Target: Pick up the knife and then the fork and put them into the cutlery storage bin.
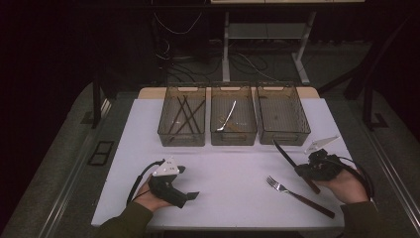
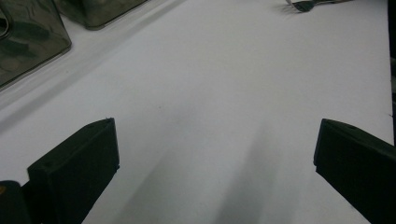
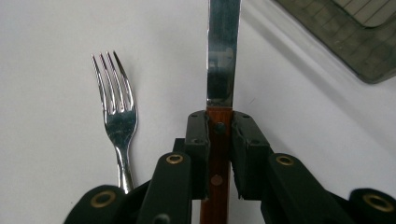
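While clamped on the wooden-handled steel table knife (image 3: 219, 140), right claw (image 3: 219, 122) sits at the counter's right edge, jaws pinching the brown handle just below the blade. Blade runs straight out along the claw's own line, seen in the high view as a dark bar (image 1: 292, 163) angled up and left toward the right-hand smoky transparent plastic bin (image 1: 282, 115). That bin lies ahead of the tip and near it, long axis running away from the person, so knife and bin look roughly in line already; probably calls for a lift and forward carry, little turning. Rim stands higher than the blade, so tip should clear it first.

Silver fork with a dark handle (image 1: 297, 194) lies flat on the white counter (image 1: 228, 168) just beside the knife, tines (image 3: 114, 88) pointing the same way, not touching the claw. Nearer the right hand than the left by far.

Left claw (image 1: 188, 197) rests low at the counter's near left, jaws wide apart with bare counter between them in the left gripper view, well apart from both utensils. Middle bin (image 1: 233, 119) holds a pale spoon-like piece; left bin (image 1: 182, 119) holds dark sticks.
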`<action>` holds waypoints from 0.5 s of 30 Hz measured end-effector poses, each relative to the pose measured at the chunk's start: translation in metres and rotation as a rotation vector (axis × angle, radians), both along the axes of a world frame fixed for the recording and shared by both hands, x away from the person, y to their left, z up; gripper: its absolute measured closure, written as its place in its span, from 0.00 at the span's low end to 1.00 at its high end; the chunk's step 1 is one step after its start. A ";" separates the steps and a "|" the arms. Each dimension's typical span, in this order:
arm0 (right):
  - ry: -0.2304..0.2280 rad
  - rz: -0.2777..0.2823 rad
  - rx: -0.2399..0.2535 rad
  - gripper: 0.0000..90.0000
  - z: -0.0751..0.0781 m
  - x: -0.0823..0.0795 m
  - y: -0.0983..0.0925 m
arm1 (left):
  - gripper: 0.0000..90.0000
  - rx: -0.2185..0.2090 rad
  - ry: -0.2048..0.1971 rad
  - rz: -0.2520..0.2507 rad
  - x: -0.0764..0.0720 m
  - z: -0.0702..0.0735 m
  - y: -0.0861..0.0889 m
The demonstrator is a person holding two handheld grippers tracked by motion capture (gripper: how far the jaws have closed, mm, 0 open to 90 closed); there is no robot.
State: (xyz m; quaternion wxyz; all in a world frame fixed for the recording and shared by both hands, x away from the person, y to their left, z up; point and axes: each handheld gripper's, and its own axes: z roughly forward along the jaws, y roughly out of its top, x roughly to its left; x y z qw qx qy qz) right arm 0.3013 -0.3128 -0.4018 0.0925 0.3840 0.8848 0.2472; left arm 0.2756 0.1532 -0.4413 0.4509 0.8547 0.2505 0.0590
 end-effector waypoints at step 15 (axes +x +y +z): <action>-0.133 -0.075 0.142 0.87 0.013 -0.001 -0.017 | 0.00 -0.024 0.005 0.014 0.002 -0.001 0.005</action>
